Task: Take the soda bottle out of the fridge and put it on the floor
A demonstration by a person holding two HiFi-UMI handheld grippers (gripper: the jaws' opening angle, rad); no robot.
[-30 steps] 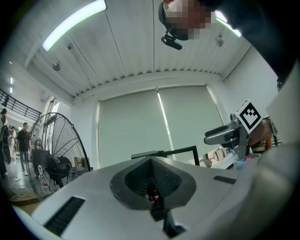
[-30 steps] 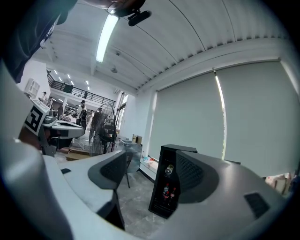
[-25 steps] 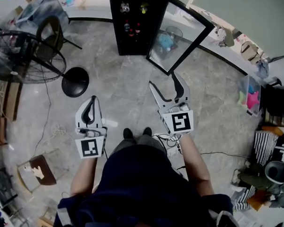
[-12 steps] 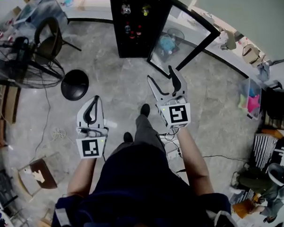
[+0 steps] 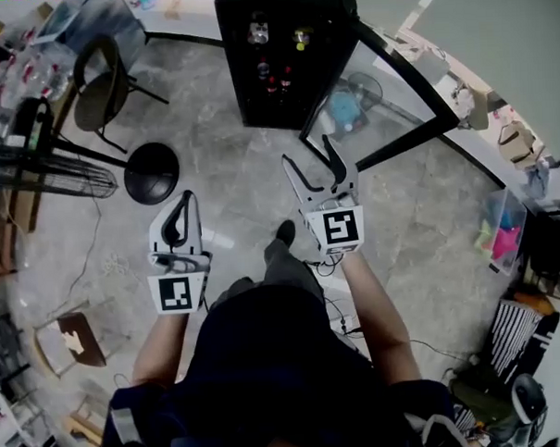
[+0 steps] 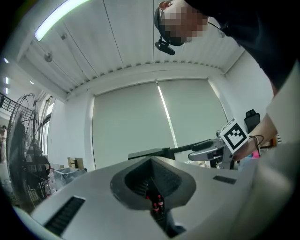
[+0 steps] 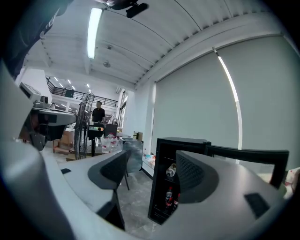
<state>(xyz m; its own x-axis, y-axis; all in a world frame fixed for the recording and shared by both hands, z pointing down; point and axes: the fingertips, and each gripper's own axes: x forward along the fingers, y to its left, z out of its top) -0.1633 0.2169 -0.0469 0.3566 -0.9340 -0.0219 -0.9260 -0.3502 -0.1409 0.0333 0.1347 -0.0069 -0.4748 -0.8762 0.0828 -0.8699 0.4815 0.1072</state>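
One open fridge (image 5: 234,53) shows two upright soda bottles (image 7: 169,197); facing it, the left hand-held gripper (image 5: 181,200) is closed and empty, the right hand-held gripper (image 5: 307,153) spread wide and empty.

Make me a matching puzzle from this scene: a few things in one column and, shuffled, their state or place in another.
Things:
1. left gripper
2. right gripper
3. fridge door
4. soda bottles

States or places:
A. swung open
B. jaws together, nothing held
C. inside the fridge, low down
D. jaws apart, nothing between them

Pairs: 1-B, 2-D, 3-A, 4-C.
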